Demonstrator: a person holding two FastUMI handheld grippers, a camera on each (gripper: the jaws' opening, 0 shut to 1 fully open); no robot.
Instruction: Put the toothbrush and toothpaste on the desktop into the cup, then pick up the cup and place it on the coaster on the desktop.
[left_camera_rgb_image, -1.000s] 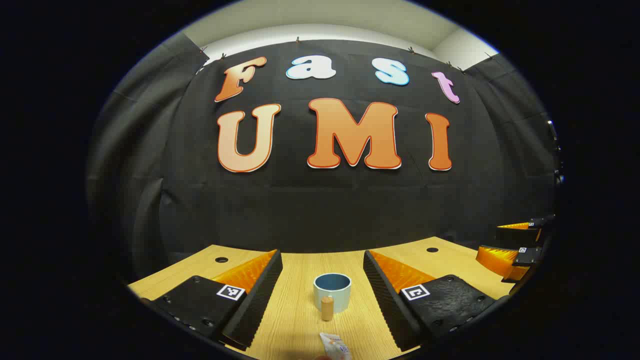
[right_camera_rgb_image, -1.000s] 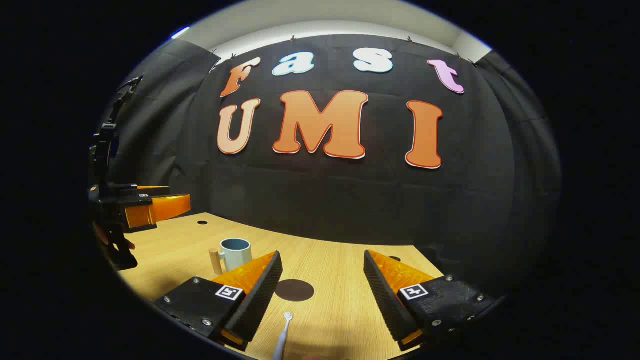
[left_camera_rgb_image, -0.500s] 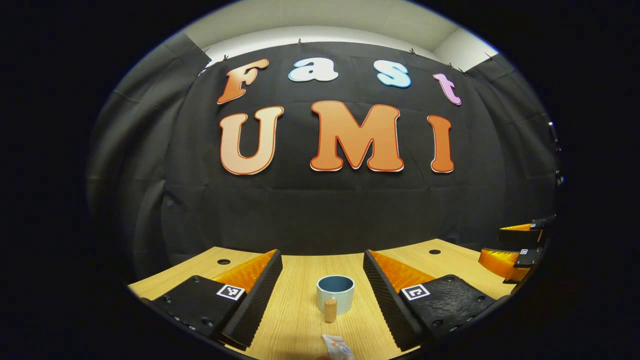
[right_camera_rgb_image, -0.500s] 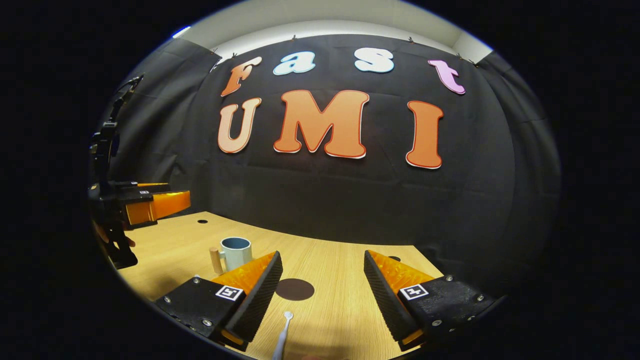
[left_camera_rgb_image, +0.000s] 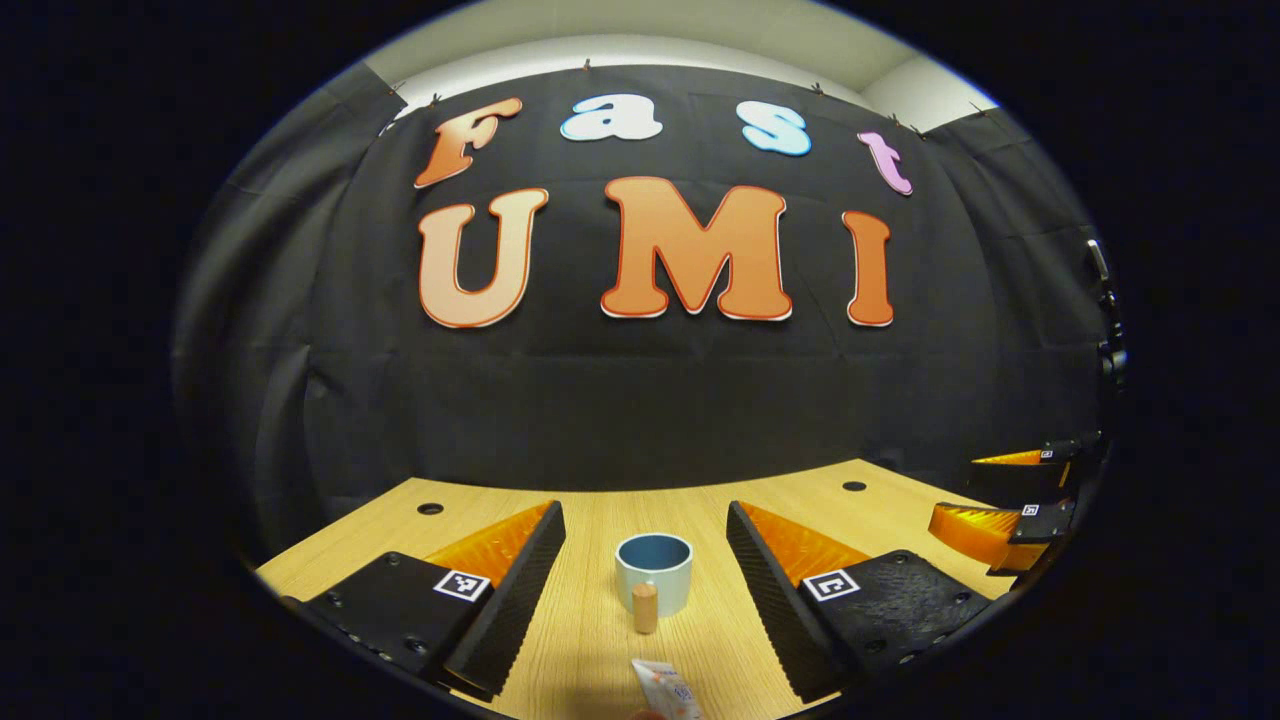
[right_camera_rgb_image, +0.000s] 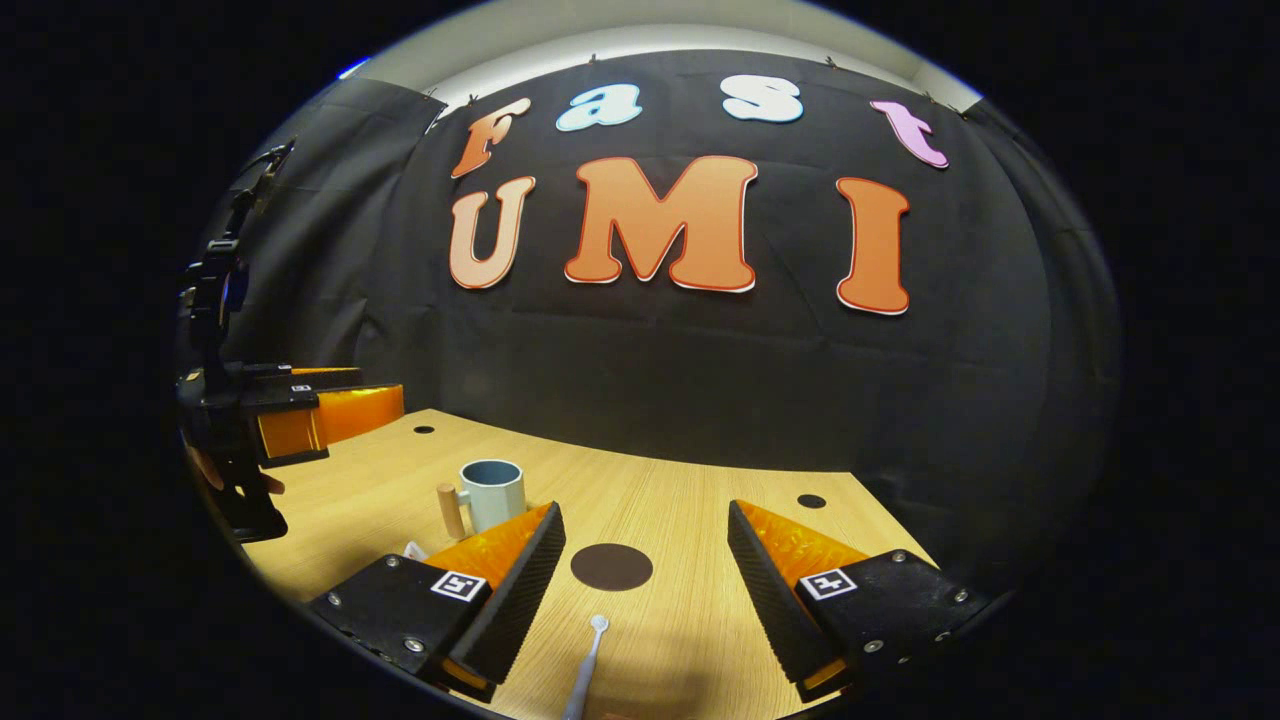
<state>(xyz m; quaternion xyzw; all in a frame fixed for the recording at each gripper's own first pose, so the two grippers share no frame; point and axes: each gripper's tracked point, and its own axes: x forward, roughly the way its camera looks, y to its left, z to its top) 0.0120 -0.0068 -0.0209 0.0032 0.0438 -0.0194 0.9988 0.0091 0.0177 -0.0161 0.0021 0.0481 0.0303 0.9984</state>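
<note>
A: Where's the cup (left_camera_rgb_image: 654, 572)?
B: In the left gripper view it stands upright on the desktop (left_camera_rgb_image: 590, 640), just above centre-bottom, between the fingers of the left gripper (left_camera_rgb_image: 646, 588), wooden handle toward the camera. The toothpaste (left_camera_rgb_image: 668, 698) lies flat at 6 o'clock from it, near the handle but apart from it.
A: And those fingers?
B: Spread wide, touching nothing.
A: The toothbrush?
B: In the right gripper view the toothbrush (right_camera_rgb_image: 587, 664) lies on the desktop (right_camera_rgb_image: 680, 520) between the fingers of the right gripper (right_camera_rgb_image: 646, 588), its head pointing toward 12 o'clock. The coaster (right_camera_rgb_image: 611, 566), a dark round disc, sits just beyond the head, not touching. The cup (right_camera_rgb_image: 493, 494) stands at 10 o'clock from the coaster.
A: Right fingers?
B: Also apart, empty.
A: Anything further out?
B: The left gripper (right_camera_rgb_image: 320, 418) hangs at 9 o'clock there; a hand (right_camera_rgb_image: 215, 470) holds it.
</note>
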